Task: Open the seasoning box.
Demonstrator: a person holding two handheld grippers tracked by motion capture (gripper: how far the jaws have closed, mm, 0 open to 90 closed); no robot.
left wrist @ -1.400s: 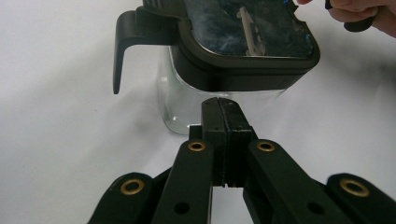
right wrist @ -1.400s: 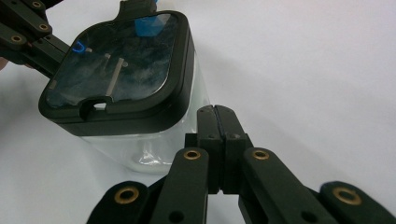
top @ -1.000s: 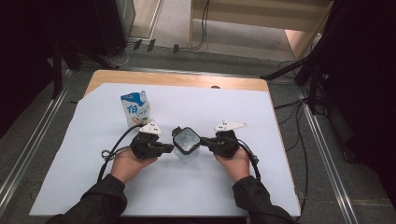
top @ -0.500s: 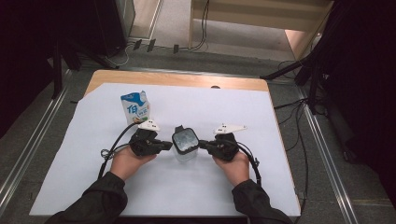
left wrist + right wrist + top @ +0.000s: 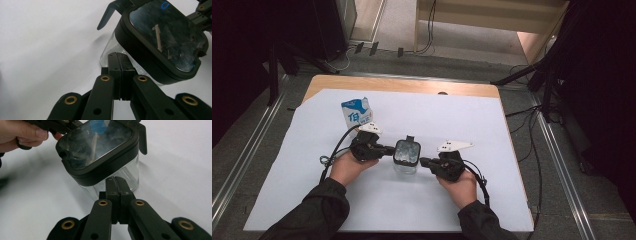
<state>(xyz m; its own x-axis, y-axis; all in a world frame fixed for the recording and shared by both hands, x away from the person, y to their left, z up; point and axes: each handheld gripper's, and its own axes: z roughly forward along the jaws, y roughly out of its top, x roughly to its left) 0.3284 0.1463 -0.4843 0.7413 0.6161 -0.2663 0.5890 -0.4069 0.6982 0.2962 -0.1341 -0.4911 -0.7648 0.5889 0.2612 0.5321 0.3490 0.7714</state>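
White sheeting is covering your table; you are bracketing the clear square jar with its dark clip lid mid-sheet, left gripper and right gripper pressed together, empty. Lid seemingly unopened.

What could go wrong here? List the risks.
The clear container with its dark lid stands between two shut claws, left claw and right claw, each pressed at its wall, neither gripping it. It could slip or tip. If shoved away, it might knock the milk carton behind it.
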